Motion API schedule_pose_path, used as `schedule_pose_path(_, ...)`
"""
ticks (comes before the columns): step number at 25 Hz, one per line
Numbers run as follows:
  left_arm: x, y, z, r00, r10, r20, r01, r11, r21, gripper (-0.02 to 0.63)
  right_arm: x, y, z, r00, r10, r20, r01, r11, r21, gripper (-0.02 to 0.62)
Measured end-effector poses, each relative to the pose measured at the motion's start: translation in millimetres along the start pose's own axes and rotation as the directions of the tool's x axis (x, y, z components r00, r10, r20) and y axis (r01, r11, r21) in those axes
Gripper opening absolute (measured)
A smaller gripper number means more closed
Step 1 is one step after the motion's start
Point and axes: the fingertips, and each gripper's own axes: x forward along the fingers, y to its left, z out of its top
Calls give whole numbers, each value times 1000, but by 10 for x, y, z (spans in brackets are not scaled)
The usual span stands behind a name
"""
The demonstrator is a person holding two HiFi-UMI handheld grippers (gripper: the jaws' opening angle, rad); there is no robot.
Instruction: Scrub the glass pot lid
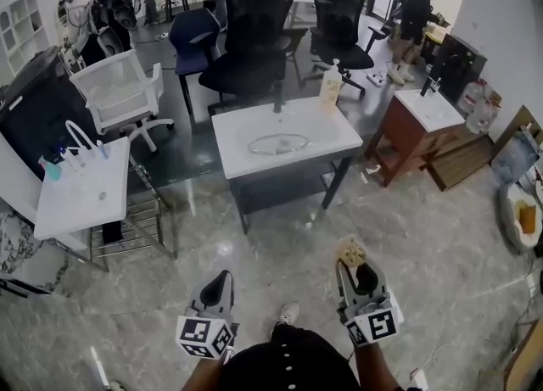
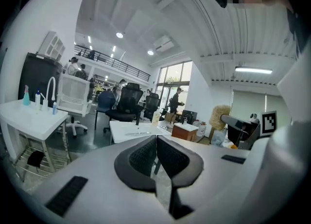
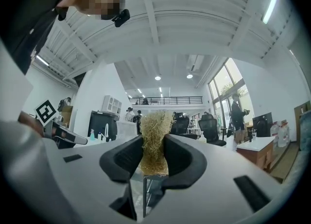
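The person stands on a marbled floor (image 1: 407, 237), well back from a white tabletop (image 1: 327, 126). The lid (image 1: 278, 143) lies flat near the middle of the tabletop, well apart from both grippers. A bottle (image 1: 330, 86) stands upright at the tabletop's far right corner.

The left gripper (image 1: 222, 279) is low in the head view. Its jaws are pressed together with nothing between them, and they point towards the tabletop. The right gripper (image 1: 355, 269) is beside it, and its jaws pinch a pale, fibrous scrubber (image 1: 350, 252). In the right gripper view, the scrubber's tuft sticks up past the jaw tips.

Black office chairs (image 1: 254, 33) stand behind the tabletop. To the left is a white sink stand (image 1: 81, 198) with a curved faucet (image 1: 81, 139) and small bottles. To the right is a wooden cabinet (image 1: 407, 139) with a white basin top. Several people are at the far end of the room, too small to describe.
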Motion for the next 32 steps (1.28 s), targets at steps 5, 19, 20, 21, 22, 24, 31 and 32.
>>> schedule_pose_path(5, 472, 24, 191, 1000, -3, 10, 3, 1000, 15, 26, 327, -367, -104, 1000, -10, -14, 10, 1000, -7, 143)
schedule_pose_path(19, 1464, -13, 383, 999, 45, 21, -45, 999, 0, 26, 972, -1199, -333, 999, 37, -31, -37, 999, -10, 143)
schedule_pose_path(20, 1510, -34, 389, 999, 46, 21, -46, 999, -5, 26, 997, -1254, -338, 999, 37, -32, -37, 999, -7, 143)
schedule_pose_path(21, 1548, -54, 390, 999, 48, 17, -48, 999, -9, 26, 1016, -1307, -342, 999, 33, -34, -34, 999, -1, 143)
schedule_pose_path(22, 1576, -63, 384, 999, 50, 11, -50, 999, -12, 26, 1031, -1351, -351, 999, 30, -37, -30, 1000, 5, 143)
schedule_pose_path(24, 1625, -46, 354, 998, 60, -2, -60, 998, -16, 26, 1069, -1409, -386, 999, 30, -45, -30, 1000, 10, 143)
schedule_pose_path(31, 1829, 15, 294, 997, 73, -27, -74, 997, -31, 26, 1235, -1528, -453, 998, 49, -35, -48, 998, 35, 143)
schedule_pose_path(32, 1871, 24, 293, 997, 71, -27, -72, 997, -32, 26, 1258, -1559, -460, 998, 45, -34, -44, 998, 33, 143)
